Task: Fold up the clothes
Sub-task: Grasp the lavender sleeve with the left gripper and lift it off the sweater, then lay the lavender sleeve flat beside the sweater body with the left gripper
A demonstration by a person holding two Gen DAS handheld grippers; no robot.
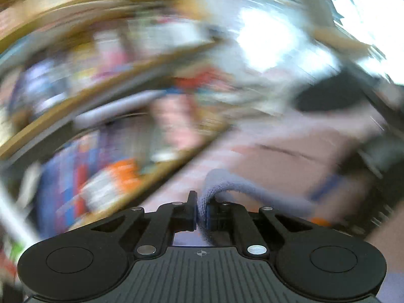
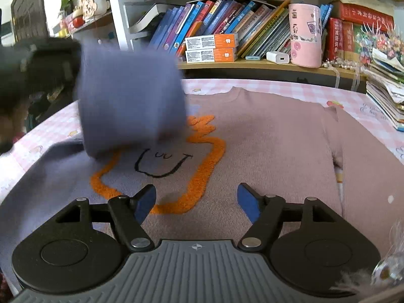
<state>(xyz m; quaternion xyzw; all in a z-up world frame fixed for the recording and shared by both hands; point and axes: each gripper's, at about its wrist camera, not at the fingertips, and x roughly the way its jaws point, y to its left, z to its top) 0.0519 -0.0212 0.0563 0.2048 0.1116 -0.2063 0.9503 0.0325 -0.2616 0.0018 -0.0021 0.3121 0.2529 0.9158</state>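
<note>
A knitted sweater (image 2: 265, 136), pink on the right half and lilac on the left, lies flat on the checked tablecloth (image 2: 290, 88), with an orange outline and a black smiling face on its chest. Its lilac sleeve (image 2: 131, 101) is lifted, blurred, over the left chest. The left gripper (image 1: 200, 209) is shut on that sleeve's cuff (image 1: 227, 184), seen in the heavily blurred left wrist view; in the right wrist view it shows as a dark blur (image 2: 38, 65) at the left edge. My right gripper (image 2: 195, 199) stands open low over the sweater's front, with nothing between its blue pads.
A shelf (image 2: 252, 64) behind the table holds leaning books, two orange-and-white boxes (image 2: 210, 48), a white charger and a pink cup (image 2: 305, 35). A stack of magazines (image 2: 383, 93) sits at the table's right edge. Something furry shows at the lower right corner.
</note>
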